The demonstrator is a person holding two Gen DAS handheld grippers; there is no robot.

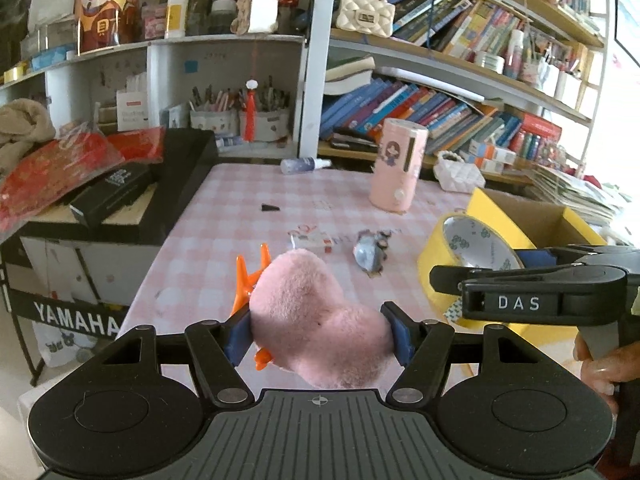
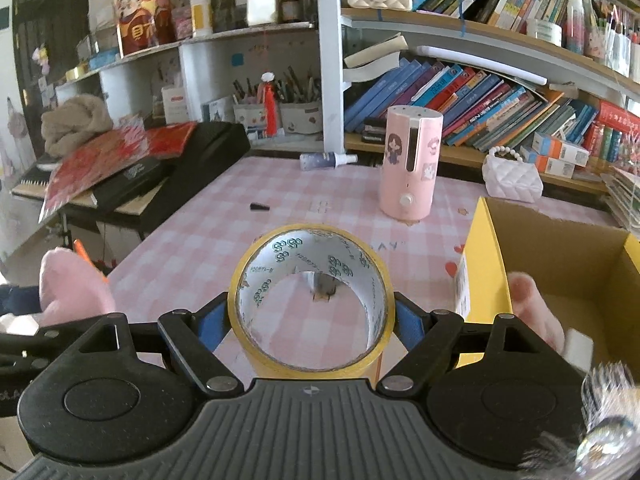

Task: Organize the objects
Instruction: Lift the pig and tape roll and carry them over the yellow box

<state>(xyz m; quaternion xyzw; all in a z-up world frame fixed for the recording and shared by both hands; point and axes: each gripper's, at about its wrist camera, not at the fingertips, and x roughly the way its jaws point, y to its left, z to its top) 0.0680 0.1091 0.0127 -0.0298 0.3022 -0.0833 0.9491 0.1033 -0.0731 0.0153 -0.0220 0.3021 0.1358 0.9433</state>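
My left gripper (image 1: 318,336) is shut on a pink plush toy (image 1: 312,320) with orange parts, held above the front of the pink checked table (image 1: 240,200). My right gripper (image 2: 310,320) is shut on a yellow tape roll (image 2: 310,300), held upright beside the yellow cardboard box (image 2: 480,272). The tape roll (image 1: 468,256) and right gripper also show in the left wrist view, at the right. The plush (image 2: 72,288) shows at the left edge of the right wrist view. A pink soft object (image 2: 536,312) lies inside the box.
On the table stand a pink cylinder humidifier (image 1: 396,164), a small grey figure (image 1: 370,254), a small card packet (image 1: 312,238), a black cap (image 1: 270,208) and a lying spray bottle (image 1: 304,165). A black keyboard (image 1: 160,200) with clutter sits left. Bookshelves (image 1: 440,108) line the back.
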